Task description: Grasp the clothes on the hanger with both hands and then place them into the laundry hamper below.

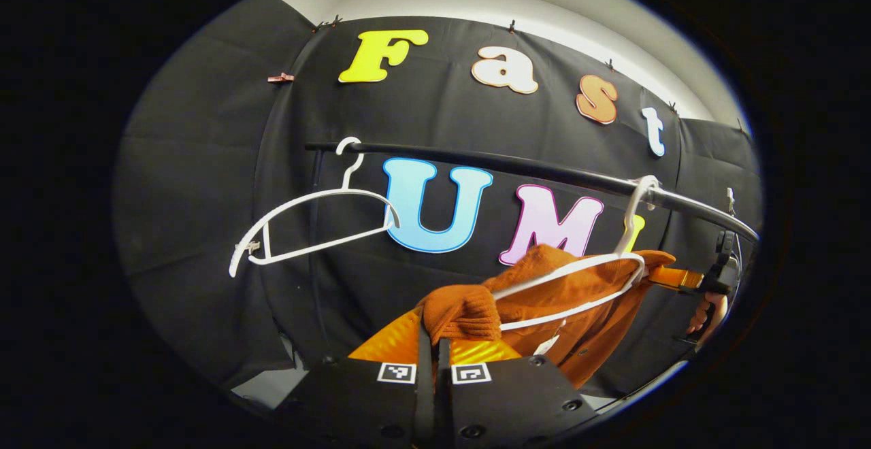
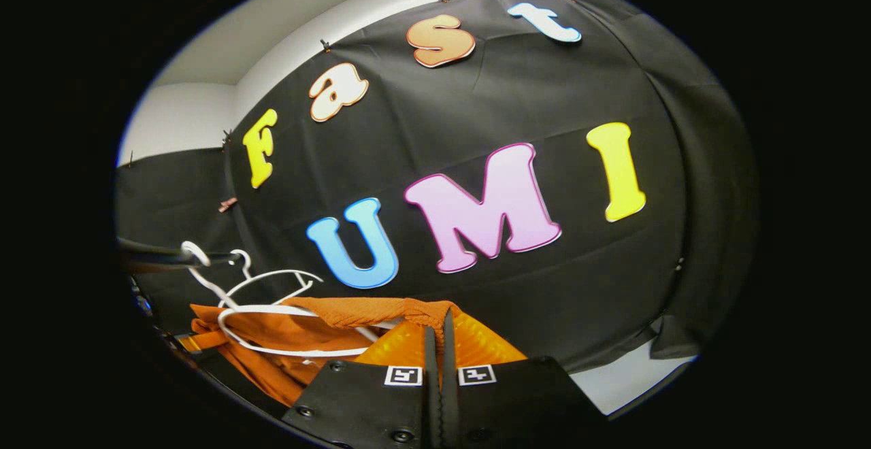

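Note:
An orange knitted garment (image 1: 578, 313) hangs partly off a white hanger (image 1: 578, 286) on the black rail (image 1: 531, 167). My left gripper (image 1: 433, 340) is shut on a bunched shoulder of the garment (image 1: 463, 313) and holds it just off the hanger's end. At the far right of the left gripper view, the right gripper (image 1: 680, 277) and the hand holding it sit at the garment's other shoulder. In the right gripper view, my right gripper (image 2: 439, 330) is shut on the garment's edge (image 2: 381, 311), with the white hanger (image 2: 286, 330) to its left.
An empty white hanger (image 1: 320, 221) hangs further left on the rail. The rail (image 2: 170, 257) runs off the left edge of the right gripper view. Pale floor (image 2: 626, 374) lies beneath the black cloth wall.

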Tool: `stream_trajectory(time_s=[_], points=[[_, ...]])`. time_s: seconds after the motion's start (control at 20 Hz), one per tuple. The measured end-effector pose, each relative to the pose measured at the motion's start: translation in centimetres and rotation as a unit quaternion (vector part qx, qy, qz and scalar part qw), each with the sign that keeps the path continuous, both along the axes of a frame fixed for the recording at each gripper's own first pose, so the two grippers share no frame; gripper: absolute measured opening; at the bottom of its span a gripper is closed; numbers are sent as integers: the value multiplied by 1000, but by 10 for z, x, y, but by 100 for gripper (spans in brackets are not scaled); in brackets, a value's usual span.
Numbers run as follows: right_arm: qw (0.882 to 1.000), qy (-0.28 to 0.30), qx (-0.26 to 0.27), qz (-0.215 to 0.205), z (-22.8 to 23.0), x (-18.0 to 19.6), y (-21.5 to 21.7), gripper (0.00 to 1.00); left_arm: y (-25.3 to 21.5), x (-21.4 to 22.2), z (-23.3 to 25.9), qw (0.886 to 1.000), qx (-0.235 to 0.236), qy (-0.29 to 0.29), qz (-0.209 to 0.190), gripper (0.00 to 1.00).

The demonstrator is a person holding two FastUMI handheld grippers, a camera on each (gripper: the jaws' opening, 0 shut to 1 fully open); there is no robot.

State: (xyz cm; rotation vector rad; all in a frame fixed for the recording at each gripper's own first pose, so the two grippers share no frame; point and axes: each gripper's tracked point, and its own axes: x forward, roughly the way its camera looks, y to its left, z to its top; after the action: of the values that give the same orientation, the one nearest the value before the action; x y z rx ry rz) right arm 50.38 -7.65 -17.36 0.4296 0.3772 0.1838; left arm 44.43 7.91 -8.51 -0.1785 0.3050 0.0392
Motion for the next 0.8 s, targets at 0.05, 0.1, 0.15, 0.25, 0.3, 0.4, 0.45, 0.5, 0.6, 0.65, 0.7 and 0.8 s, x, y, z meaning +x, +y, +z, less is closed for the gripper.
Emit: stream_trajectory(time_s=[0.05,0.1,0.15,0.25,0.3,0.4,0.45,0.5,0.6,0.65,0.7,0.8], points=[[1000,7,-3,-2,-8,2,-2,5,3,4,-6,1000,-5,5,2,5],[1000,15,-2,-3,-16,3,-1,5,7,6,-10,1000,-7,9,3,5],[1000,26,-4,-3,-28,5,-1,5,11,6,-17,1000,-7,16,5,5],[999,53,-1,7,-58,-1,5,5,19,6,-33,999,-2,35,14,5],[998,59,6,12,-66,-7,12,5,24,5,-41,999,2,40,20,5],[997,71,22,25,-82,-20,26,5,28,-1,-64,998,3,60,26,5],[996,81,35,34,-91,-28,36,5,29,-6,-79,997,-1,74,30,5],[994,89,43,44,-101,-38,46,5,30,-10,-92,996,-7,86,33,5],[991,100,59,60,-112,-55,59,9,24,-22,-114,994,-16,103,32,5],[990,103,71,68,-113,-62,66,5,20,-27,-121,994,-17,108,30,5],[988,103,86,76,-112,-71,74,5,14,-32,-128,993,-17,111,25,5],[984,99,108,96,-109,-86,88,5,0,-42,-135,993,-23,112,13,5]])
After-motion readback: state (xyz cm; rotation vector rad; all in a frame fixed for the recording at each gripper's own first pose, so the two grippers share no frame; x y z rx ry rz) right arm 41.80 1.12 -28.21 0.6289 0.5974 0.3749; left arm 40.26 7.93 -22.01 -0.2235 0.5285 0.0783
